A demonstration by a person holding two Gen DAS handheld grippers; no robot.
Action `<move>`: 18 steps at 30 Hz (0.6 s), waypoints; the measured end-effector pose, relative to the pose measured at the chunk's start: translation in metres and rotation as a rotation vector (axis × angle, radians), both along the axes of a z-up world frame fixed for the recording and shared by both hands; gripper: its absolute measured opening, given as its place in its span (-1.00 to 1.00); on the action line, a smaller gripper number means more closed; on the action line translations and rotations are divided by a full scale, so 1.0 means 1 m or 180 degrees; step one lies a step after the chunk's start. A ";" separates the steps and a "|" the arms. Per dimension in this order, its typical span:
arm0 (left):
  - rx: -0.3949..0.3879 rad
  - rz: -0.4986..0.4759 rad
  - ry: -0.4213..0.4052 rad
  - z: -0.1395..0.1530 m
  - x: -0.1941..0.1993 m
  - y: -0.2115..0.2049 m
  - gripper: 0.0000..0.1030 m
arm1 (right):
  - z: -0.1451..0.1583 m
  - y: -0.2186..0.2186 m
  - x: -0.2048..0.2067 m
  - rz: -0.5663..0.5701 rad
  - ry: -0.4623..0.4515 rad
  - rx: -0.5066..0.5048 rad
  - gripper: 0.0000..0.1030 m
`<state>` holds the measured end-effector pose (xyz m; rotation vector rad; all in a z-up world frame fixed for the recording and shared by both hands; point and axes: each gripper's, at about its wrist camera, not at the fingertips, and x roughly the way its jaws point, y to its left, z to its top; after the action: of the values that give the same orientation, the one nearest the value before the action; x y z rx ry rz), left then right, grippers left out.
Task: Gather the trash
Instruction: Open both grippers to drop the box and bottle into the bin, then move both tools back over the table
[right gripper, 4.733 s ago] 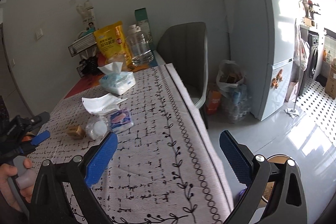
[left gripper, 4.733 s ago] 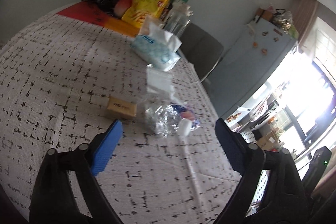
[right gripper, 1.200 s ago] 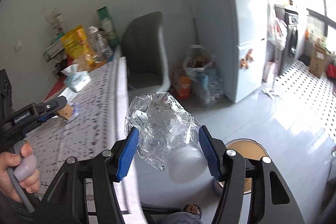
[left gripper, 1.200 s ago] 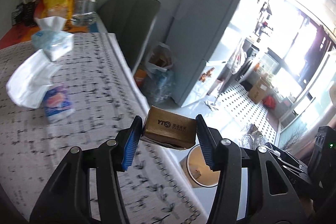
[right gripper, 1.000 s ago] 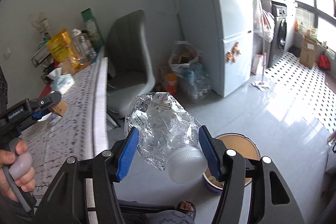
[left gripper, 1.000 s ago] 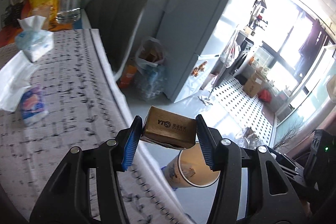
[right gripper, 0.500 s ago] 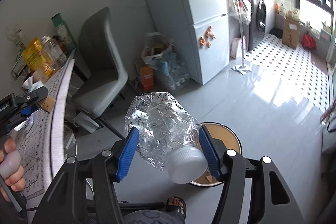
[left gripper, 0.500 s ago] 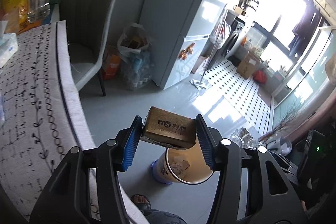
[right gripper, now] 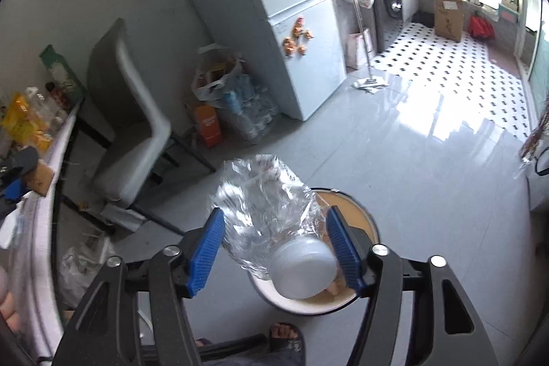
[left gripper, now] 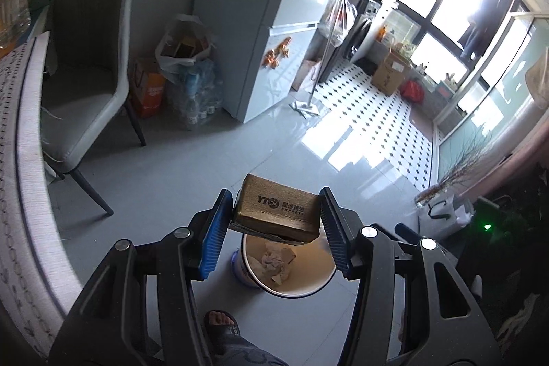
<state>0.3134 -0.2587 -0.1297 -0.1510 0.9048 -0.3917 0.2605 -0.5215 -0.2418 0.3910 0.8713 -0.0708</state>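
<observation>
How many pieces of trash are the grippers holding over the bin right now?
2. A brown cardboard box is clamped in the left gripper, and a crushed clear plastic bottle in the right gripper. Both hang above the open bin, which already holds crumpled trash.

Left gripper: black plastic frame, angular arms with cut-out slots, round silver screws at the joints, ribbed blue pads on both fingers. Right gripper: same black frame, silver screws, blue ribbed pads. Bare foot in dark sandal, grey patterned trouser leg.
</observation>
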 end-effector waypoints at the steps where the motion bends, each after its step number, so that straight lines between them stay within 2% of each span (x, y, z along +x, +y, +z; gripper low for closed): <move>1: 0.0033 -0.0040 0.0019 -0.003 0.002 -0.009 0.02 | 0.001 -0.003 -0.002 -0.0034 -0.0031 0.0029 0.53; 3: 0.0108 -0.0189 0.0047 -0.011 0.008 -0.034 0.02 | 0.006 -0.013 -0.011 -0.0130 -0.0102 0.0064 0.60; 8: -0.0014 -0.0463 0.0251 -0.031 0.018 -0.085 0.04 | 0.015 -0.043 -0.047 -0.0280 -0.0116 0.0054 0.67; 10: -0.0026 -0.0507 0.0325 -0.039 0.020 -0.103 0.25 | 0.019 -0.058 -0.061 -0.0382 -0.0092 0.0026 0.67; 12: -0.0070 -0.0536 0.0314 -0.042 0.017 -0.114 0.70 | 0.021 -0.068 -0.073 -0.0441 -0.0079 0.0037 0.67; 14: -0.0071 -0.0553 0.0276 -0.043 0.015 -0.120 0.79 | 0.023 -0.078 -0.086 -0.0527 -0.0104 0.0025 0.67; 18: -0.0153 -0.0616 0.0320 -0.037 0.012 -0.123 0.81 | 0.020 -0.088 -0.096 -0.0605 -0.0116 0.0098 0.69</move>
<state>0.3255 -0.3821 -0.1666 -0.1283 1.0133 -0.5901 0.1649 -0.6092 -0.2222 0.5019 0.7983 -0.2251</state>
